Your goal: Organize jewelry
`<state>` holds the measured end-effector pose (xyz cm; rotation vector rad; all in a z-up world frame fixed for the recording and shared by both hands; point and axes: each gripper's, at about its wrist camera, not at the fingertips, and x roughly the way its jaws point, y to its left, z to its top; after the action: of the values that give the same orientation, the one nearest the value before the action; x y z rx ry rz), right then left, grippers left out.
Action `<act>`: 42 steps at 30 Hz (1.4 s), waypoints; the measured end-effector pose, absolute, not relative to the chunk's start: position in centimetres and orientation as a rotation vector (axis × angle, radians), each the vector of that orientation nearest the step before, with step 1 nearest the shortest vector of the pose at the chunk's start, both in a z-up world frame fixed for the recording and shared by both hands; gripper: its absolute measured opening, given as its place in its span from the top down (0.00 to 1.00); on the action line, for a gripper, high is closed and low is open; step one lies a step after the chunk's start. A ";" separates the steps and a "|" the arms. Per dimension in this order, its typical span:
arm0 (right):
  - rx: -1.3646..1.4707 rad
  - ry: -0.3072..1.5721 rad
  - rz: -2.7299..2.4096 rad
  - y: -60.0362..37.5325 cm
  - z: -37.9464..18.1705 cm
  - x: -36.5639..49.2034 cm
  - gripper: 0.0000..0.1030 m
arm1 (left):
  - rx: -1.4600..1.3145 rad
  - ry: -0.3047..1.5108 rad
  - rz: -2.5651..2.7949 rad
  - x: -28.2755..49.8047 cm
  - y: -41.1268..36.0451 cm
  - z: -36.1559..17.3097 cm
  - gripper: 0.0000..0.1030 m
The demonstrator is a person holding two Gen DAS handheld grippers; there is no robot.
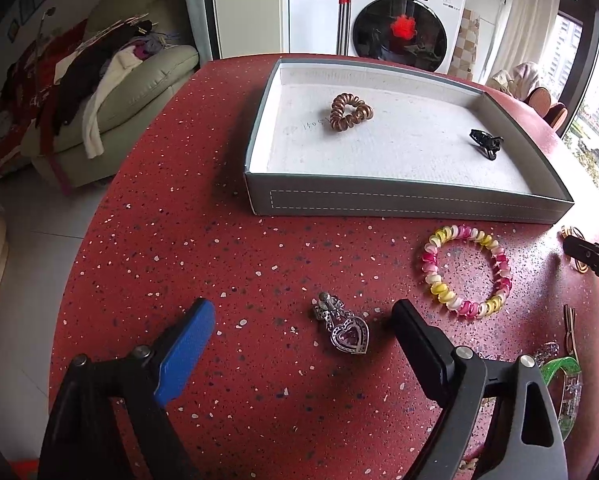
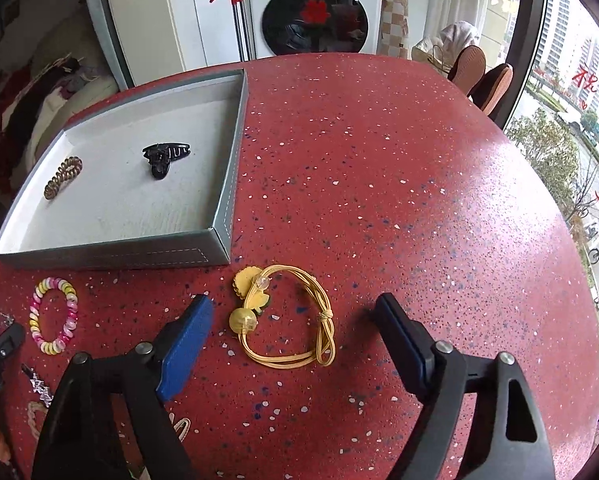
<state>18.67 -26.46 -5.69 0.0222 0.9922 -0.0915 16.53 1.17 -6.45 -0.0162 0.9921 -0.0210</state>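
The left gripper [image 1: 303, 324] hangs over the red speckled table [image 1: 203, 240] with its jaws spread wide and nothing held. Between its blue pad and its black pad, on the table, lies a silver heart pendant [image 1: 342, 329] with a pink stone; the pads do not touch it. To the right of the pendant there is a pink and yellow spiral hair tie [image 1: 466, 271], lying flat and apart from the pendant.

Behind them stands a grey tray [image 1: 399, 200] with a white inside. In the tray rest a bronze spiral hair tie [image 1: 350, 112], bent to a heart shape, and a black claw clip [image 1: 486, 143] nearer to the right wall. The two are well apart.

The right gripper [image 2: 293, 320] is also released, jaws standing open over the table, and nothing is grasped. Between its fingers lies a yellow elastic hair tie [image 2: 287, 320] with clear yellow beads and a small flower charm; the blue finger is just beside the beads, but I cannot tell if it touches them. This hair tie lies just in front of the near right corner of the tray.

At the right edge of the left view a green transparent clip [image 1: 563, 384] shows behind the black finger, partly hidden. Behind the table stands a white washing machine [image 1: 403, 24]
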 end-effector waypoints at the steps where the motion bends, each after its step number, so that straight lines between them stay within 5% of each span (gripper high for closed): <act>1: 0.024 0.989 -0.082 -26.4 -5.6 18.6 0.29 | -0.018 0.991 -0.023 16.5 1.2 -6.5 0.00; 7: 0.015 0.992 -0.058 -25.7 -5.3 18.5 0.47 | 0.001 0.973 -0.053 16.2 0.5 -6.1 0.17; 13: 0.015 0.996 -0.044 -25.4 -5.1 18.4 0.76 | 0.022 0.961 -0.081 16.0 0.2 -5.8 0.32; 18: 0.047 0.985 -0.051 -25.8 -4.9 18.0 0.80 | 0.030 0.951 -0.090 16.0 0.6 -5.6 0.66; 42: 0.226 0.902 0.070 -25.9 -0.8 14.2 0.80 | -0.072 0.892 -0.219 14.3 3.2 -2.1 0.70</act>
<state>14.24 -25.87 -0.82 0.2263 0.9024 0.0697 14.29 3.23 -2.06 -0.0721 0.8921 -0.2191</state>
